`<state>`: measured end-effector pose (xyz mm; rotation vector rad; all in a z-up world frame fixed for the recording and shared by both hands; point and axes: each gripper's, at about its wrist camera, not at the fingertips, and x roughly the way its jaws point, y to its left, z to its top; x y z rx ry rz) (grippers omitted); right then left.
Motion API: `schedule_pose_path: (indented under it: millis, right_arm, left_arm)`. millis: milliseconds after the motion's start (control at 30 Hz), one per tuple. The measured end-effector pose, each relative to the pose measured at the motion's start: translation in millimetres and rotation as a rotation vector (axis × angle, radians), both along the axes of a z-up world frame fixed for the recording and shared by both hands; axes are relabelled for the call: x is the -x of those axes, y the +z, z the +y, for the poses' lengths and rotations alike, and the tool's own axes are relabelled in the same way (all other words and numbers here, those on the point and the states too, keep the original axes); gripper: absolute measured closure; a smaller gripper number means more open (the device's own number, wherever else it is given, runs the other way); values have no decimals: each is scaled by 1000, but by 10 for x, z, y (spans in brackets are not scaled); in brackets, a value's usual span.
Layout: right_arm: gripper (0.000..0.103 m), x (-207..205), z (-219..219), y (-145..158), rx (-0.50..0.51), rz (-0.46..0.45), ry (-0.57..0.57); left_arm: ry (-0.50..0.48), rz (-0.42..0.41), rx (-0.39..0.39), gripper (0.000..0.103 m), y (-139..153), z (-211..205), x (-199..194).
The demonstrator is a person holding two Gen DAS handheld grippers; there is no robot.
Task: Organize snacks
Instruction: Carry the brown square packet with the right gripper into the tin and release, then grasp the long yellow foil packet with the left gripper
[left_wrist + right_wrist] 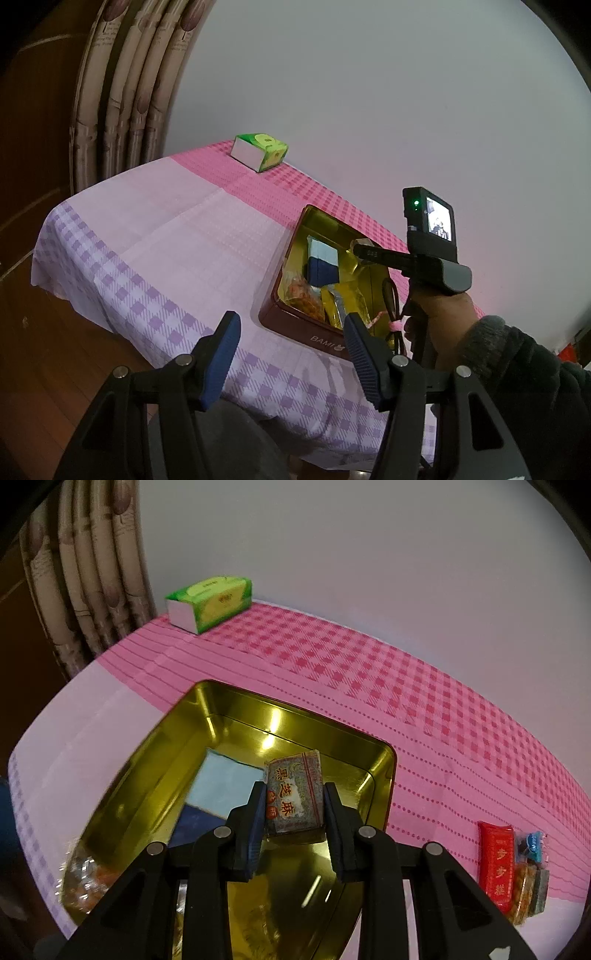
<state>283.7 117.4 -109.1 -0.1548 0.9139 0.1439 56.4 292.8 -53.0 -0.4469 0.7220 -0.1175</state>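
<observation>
Right hand-held gripper (294, 812) pinches a sesame snack (294, 797) over the tin (236, 705), left one (291, 354) idles wide open. We've binned several; a few packets (513, 867) remain on the surface (406, 686).

left gripper (291, 354) fingers spread wide and empty, right gripper (294, 805) clamped on a snack packet (293, 797), tilted downward
</observation>
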Motion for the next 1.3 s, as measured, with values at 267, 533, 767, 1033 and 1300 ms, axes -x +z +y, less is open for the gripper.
schedule_pose_path:
  millis: [267,533,767,1033,1300]
  right_arm:
    - [67,-109,21,-138,-20,50,-6]
    - [24,437,-536,441,-239,-136,20]
    - [11,1374,-1962,342,-212,-220,-233]
    - [10,2590,-3400,-316,-344,-181,-659]
    - [7,2674,-3539,-233,-440,-229,-631]
  left_arm:
    - [-8,6,-9,44,-9,-45,-25]
    - [-28,-6,-48,44,5,-120,-20]
    - [-198,38,-89,43,-133,-560,-48]
    - [-497,53,-222,43,-372,-1769,-139]
    - [-559,190,3,43,-696,-2964,-790]
